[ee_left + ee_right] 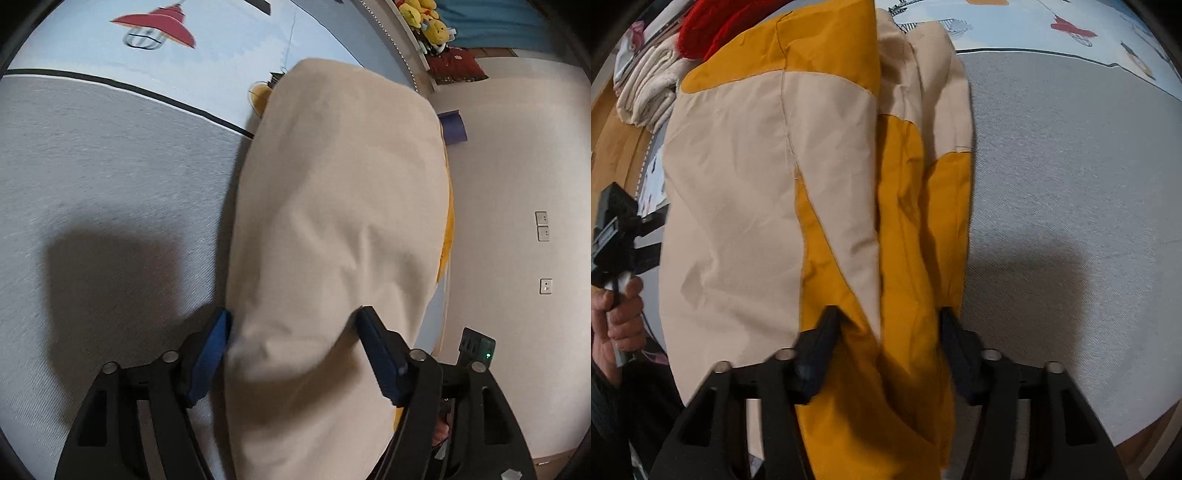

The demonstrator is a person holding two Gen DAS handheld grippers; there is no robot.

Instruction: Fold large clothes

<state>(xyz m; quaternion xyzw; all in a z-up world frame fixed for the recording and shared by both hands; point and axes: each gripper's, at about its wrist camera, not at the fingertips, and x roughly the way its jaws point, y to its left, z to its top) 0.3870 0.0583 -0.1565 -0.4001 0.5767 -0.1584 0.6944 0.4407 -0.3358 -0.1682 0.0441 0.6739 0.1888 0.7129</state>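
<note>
Both tongs (295,325) (886,321) around beige-and-mustard garment (738,166); folded towels (646,88) beyond.

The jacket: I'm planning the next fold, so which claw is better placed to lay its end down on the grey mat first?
Probably the right claw: the beige and mustard jacket fans out ahead of it beside bare grey mat. The left claw sees mostly bunched beige cloth filling its view.
</note>
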